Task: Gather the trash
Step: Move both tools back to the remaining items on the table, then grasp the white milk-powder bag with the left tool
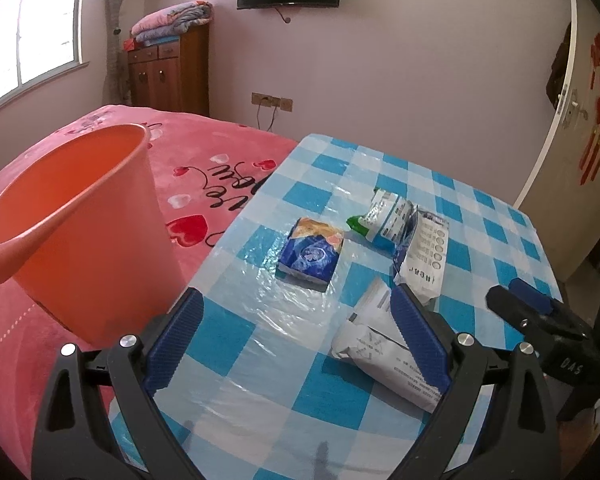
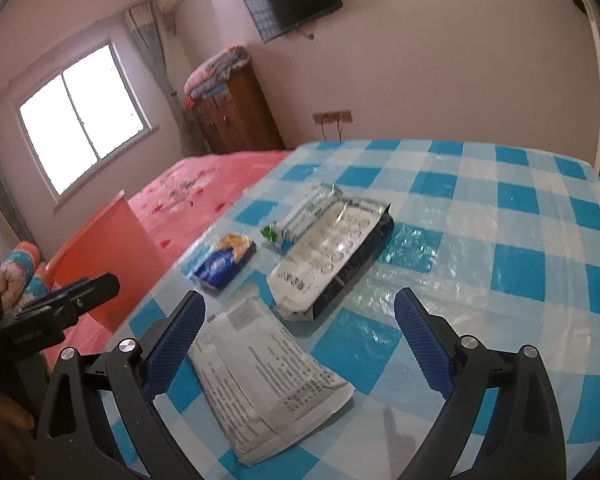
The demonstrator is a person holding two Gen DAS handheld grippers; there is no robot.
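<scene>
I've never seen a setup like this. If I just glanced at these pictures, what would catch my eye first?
Probably the big orange bucket, standing on the pink bed beside the table, at the left of the left wrist view. Next comes the blue-and-white checked tablecloth, with four wrappers scattered on it: a blue packet, a green-tipped one and two white ones. At the bottom of each view, blue-padded gripper fingers stand open over the table.

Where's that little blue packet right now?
The blue packet lies on the checked table, near its left edge, between the orange bin and the green-and-white wrapper.
</scene>
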